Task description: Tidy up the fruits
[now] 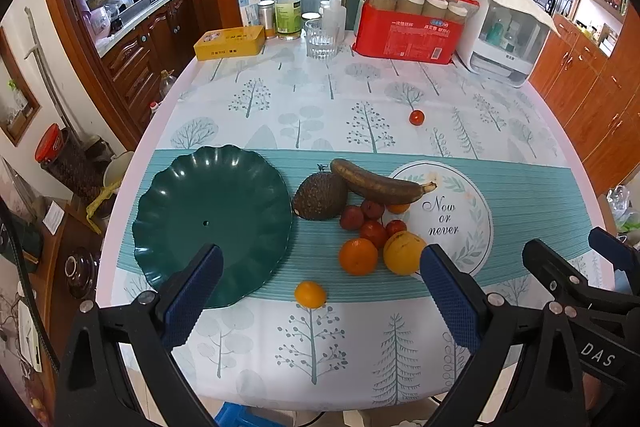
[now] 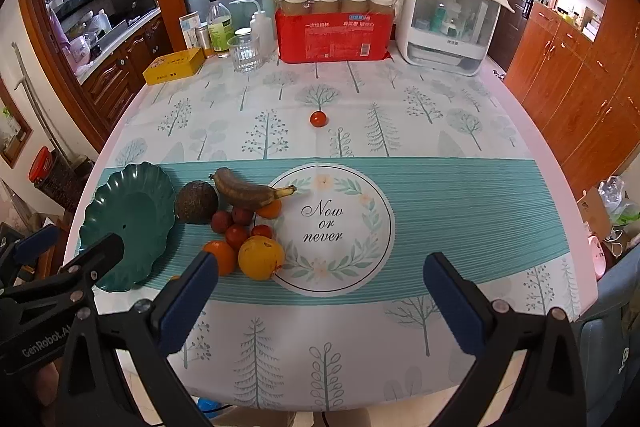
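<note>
Kitchen cabinets are ringing a counter (image 1: 360, 347) under a tree-print cloth, where the fruit pile (image 1: 372, 223) is sitting just right of the empty green plate (image 1: 212, 223), one tomato (image 1: 416, 117) well apart behind. I am holding both the left claw (image 1: 320, 287) and right claw (image 2: 320, 297) released, gripping nothing. I am judging the nearest orange (image 1: 310, 294) best first: straddling it squarely, closing gently so it is not rolling off.

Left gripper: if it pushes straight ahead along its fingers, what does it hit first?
Probably the small orange, lying alone between the open left gripper fingers. Behind it sit the larger orange and the fruit cluster. Depth is unclear; it may pass above them.
</note>
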`<state>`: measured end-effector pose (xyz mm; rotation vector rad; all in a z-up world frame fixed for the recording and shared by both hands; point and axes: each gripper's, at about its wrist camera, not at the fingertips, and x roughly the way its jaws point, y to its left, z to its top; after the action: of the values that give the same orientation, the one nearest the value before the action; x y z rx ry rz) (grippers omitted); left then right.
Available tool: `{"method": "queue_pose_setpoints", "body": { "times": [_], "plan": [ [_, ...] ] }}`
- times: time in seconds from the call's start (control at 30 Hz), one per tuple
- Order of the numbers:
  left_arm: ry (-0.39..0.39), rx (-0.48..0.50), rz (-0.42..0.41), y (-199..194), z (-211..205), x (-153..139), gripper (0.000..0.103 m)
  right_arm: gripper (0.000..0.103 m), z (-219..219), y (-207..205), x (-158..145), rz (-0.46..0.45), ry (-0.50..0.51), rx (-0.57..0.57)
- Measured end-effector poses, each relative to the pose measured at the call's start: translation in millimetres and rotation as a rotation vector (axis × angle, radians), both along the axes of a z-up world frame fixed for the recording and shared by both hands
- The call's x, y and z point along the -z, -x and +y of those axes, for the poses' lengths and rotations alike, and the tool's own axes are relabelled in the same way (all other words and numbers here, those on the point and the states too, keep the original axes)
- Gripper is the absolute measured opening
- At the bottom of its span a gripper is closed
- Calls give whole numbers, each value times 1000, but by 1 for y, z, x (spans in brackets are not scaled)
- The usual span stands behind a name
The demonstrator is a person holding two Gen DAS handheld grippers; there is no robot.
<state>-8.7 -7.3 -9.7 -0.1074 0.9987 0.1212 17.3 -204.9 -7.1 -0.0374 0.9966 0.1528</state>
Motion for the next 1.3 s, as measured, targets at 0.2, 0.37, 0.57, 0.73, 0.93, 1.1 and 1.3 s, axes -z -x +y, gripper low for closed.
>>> {"method": "queue_pose_setpoints", "body": {
  "times": [0.2,0.37,0.57,0.73,0.93,1.1,1.3],
  "plan": [
    [4,-11,25,-5,1,8,98,102,1,-10,6,19,-8,-35],
    [19,-31,51,-10,2,19,98,101,2,-17,12,42,-19,-76],
    [62,-85,91,-14,12,38,98,98,1,-30,30,87,-25,-125],
    [92,-150,136,-13,21,67,98,94,0,-39,51,128,-31,-162],
    [145,-199,188,-9,26,104,98,92,3,-47,83,153,-49,-263],
    [179,-227,202,-10,28,124,97,89,13,-51,103,148,-62,-359],
    [171,-213,199,-17,21,136,95,81,26,-58,128,147,-86,-476]
  ]
}}
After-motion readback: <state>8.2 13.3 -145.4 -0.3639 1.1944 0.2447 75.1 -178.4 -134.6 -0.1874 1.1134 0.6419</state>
